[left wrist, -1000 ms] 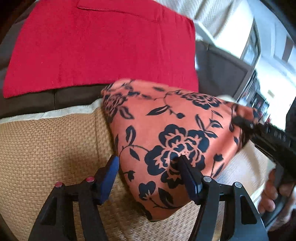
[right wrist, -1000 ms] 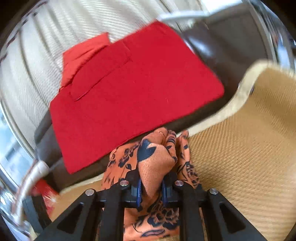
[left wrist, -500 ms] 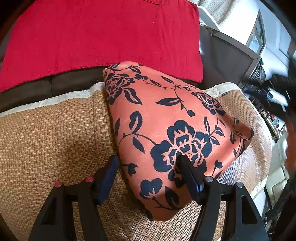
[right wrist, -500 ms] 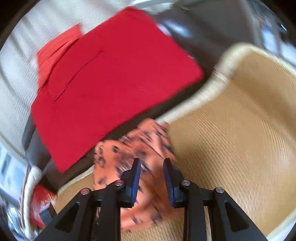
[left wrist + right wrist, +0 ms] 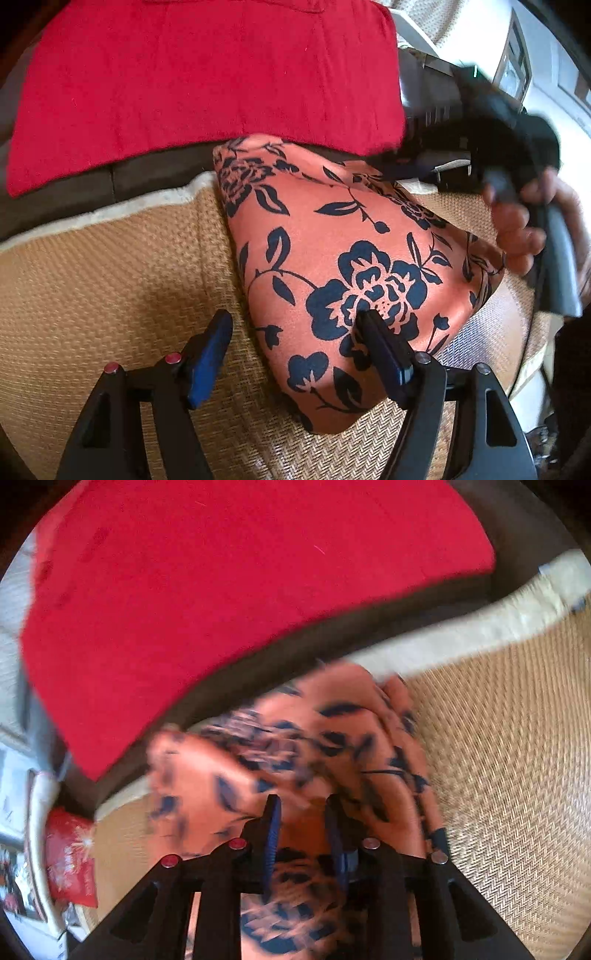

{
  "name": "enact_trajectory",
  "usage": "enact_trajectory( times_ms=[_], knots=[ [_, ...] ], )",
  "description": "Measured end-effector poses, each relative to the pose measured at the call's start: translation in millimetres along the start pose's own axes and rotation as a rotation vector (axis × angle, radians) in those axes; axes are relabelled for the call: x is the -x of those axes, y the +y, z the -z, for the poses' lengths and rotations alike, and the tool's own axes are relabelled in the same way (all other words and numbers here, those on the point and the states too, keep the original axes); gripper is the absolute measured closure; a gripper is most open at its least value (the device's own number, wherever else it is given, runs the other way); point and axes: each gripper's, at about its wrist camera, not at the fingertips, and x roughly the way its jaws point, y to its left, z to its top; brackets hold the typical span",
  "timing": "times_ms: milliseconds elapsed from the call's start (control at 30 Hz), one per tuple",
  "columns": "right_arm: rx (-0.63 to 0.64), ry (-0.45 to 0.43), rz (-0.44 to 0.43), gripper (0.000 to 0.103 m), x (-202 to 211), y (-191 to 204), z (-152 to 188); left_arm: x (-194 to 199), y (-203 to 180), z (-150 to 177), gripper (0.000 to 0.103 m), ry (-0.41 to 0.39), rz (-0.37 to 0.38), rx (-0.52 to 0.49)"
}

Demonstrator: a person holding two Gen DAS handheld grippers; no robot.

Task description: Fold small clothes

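Observation:
An orange garment with a dark blue flower print lies folded on the woven tan mat. My left gripper hovers at its near left edge. Its jaws are opening; that edge runs between them and no pad presses it. The right fingertip stands over the big flower. My right gripper, blurred, hangs over the same garment with its jaws a little apart and nothing pinched. In the left wrist view, the hand holding it is at the cloth's far right corner.
A large red cloth lies spread on the dark brown seat behind the mat. The mat has a pale border. A red packet sits off the mat's left side in the right wrist view.
My right gripper let go of the bunched corner it pinched, its jaws parted, and it swung over the garment. The garment settled flatter. My left gripper's jaws widened slightly.

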Motion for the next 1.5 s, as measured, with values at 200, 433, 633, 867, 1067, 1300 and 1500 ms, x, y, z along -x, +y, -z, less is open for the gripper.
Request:
enact_trajectory(
  times_ms=[200,433,633,867,1067,1300,1500],
  knots=[
    [0.180,0.088,-0.083,0.070,-37.6,61.6,-0.5,3.5,-3.5,1.8,0.028,0.001,-0.018,-0.017],
    [0.102,0.172,-0.049,0.063,-81.3,34.1,2.8,4.5,-10.5,2.2,0.027,-0.011,-0.059,-0.063],
    [0.122,-0.009,-0.052,0.046,9.1,22.5,29.8,5.8,-19.7,3.9,0.027,-0.017,-0.091,-0.072],
    [0.060,-0.103,0.002,0.045,66.9,-5.2,73.2,5.6,-23.6,5.1,0.027,-0.013,-0.118,-0.068],
    [-0.004,-0.068,0.054,0.046,25.3,-28.9,97.4,-0.2,-25.6,5.2,0.025,-0.004,-0.138,-0.080],
    [-0.036,-0.113,0.038,0.046,32.2,-35.2,95.6,21.3,-3.9,-12.8,0.025,-0.071,-0.113,0.009],
    [-0.084,-0.140,0.001,0.046,21.2,-38.4,105.8,-1.2,21.7,-14.7,0.024,0.011,-0.153,0.065]
  ],
)
